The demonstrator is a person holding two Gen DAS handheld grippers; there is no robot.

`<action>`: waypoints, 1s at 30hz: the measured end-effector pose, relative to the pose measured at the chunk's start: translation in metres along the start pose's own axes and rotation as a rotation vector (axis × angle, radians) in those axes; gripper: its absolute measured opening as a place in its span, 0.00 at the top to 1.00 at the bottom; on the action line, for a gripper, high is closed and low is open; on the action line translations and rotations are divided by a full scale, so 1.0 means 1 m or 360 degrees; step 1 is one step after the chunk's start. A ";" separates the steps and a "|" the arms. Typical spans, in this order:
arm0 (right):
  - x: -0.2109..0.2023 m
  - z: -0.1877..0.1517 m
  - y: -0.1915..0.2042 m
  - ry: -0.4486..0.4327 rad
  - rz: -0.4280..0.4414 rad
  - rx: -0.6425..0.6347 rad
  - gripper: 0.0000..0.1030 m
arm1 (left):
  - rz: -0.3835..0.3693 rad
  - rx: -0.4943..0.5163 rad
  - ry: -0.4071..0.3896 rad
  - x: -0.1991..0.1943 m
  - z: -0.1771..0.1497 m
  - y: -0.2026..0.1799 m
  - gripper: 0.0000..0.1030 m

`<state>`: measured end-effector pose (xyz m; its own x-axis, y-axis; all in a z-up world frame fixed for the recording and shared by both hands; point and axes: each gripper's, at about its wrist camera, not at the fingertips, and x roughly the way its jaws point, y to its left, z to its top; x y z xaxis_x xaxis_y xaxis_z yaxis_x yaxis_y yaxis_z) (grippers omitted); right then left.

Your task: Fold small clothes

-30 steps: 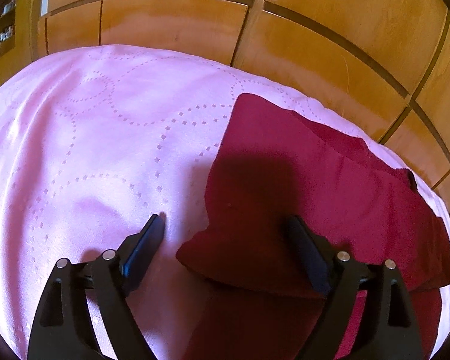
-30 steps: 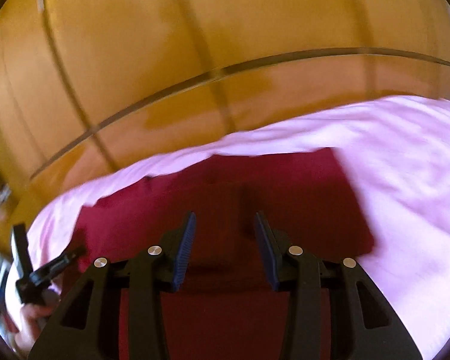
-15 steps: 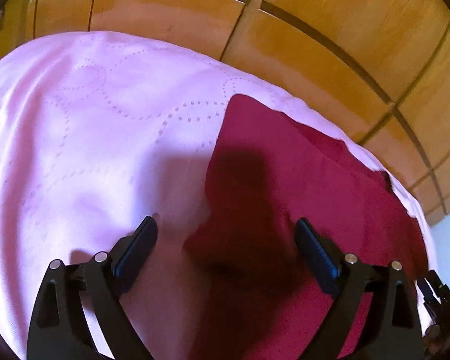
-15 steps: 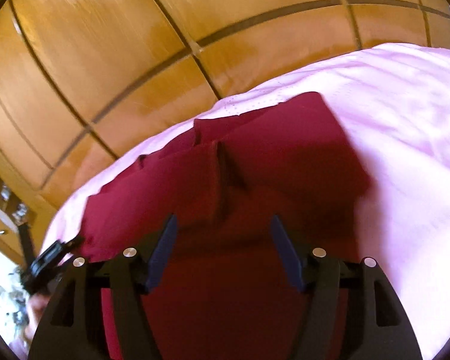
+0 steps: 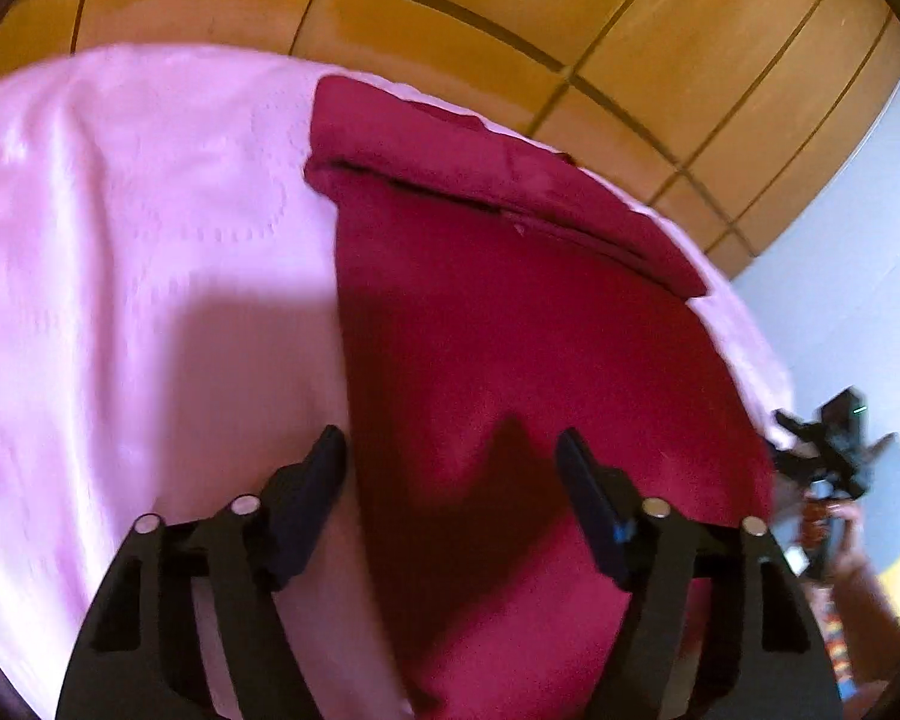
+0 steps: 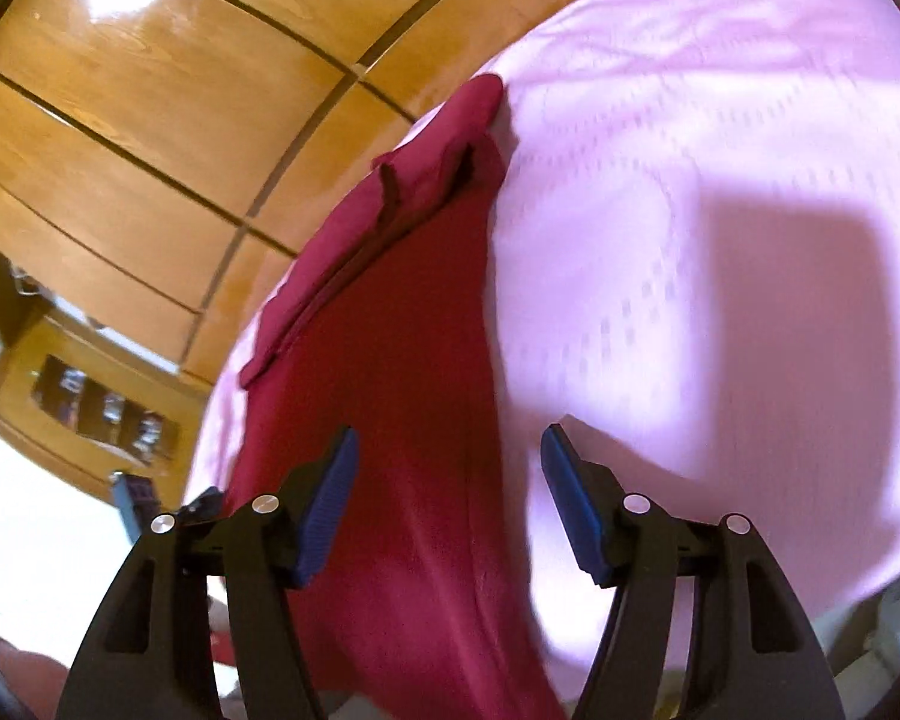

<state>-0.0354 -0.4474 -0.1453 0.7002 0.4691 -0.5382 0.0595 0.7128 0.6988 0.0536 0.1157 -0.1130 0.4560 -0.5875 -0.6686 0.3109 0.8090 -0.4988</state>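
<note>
A dark red garment [image 5: 510,312] lies on a pink bedspread [image 5: 138,240], its far part folded back in a thicker band near the wall. My left gripper [image 5: 450,456] is open and empty, above the garment's left edge. In the right wrist view the same garment [image 6: 390,360] runs away from me as a long strip. My right gripper [image 6: 447,450] is open and empty, above the garment's right edge. The right gripper also shows in the left wrist view [image 5: 834,450] at the far right.
A wooden panelled wardrobe [image 5: 510,18] stands behind the bed. A wooden shelf unit [image 6: 78,402] with small items sits at the left of the right wrist view. The pink bedspread [image 6: 720,210] stretches to the right of the garment.
Both grippers have pulled back and swung round, so more of the garment shows. The garment now lies flatter, with a folded band at its far end. Both jaws stay open.
</note>
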 end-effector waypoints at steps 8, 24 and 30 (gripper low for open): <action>0.004 -0.029 -0.006 0.0055 0.0219 0.0087 0.47 | -0.0283 -0.0198 0.0028 -0.014 -0.044 0.005 0.49; 0.005 -0.073 0.013 0.0202 0.0203 -0.0159 0.90 | -0.0384 -0.0062 0.0222 -0.013 -0.074 -0.020 0.91; -0.017 -0.064 0.030 0.0054 0.0313 -0.0216 0.91 | -0.0430 -0.0064 0.0088 -0.046 -0.063 -0.029 0.93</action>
<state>-0.0912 -0.4006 -0.1452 0.6645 0.6216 -0.4148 -0.1737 0.6684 0.7233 -0.0291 0.1178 -0.1024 0.3144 -0.7827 -0.5371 0.3812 0.6223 -0.6837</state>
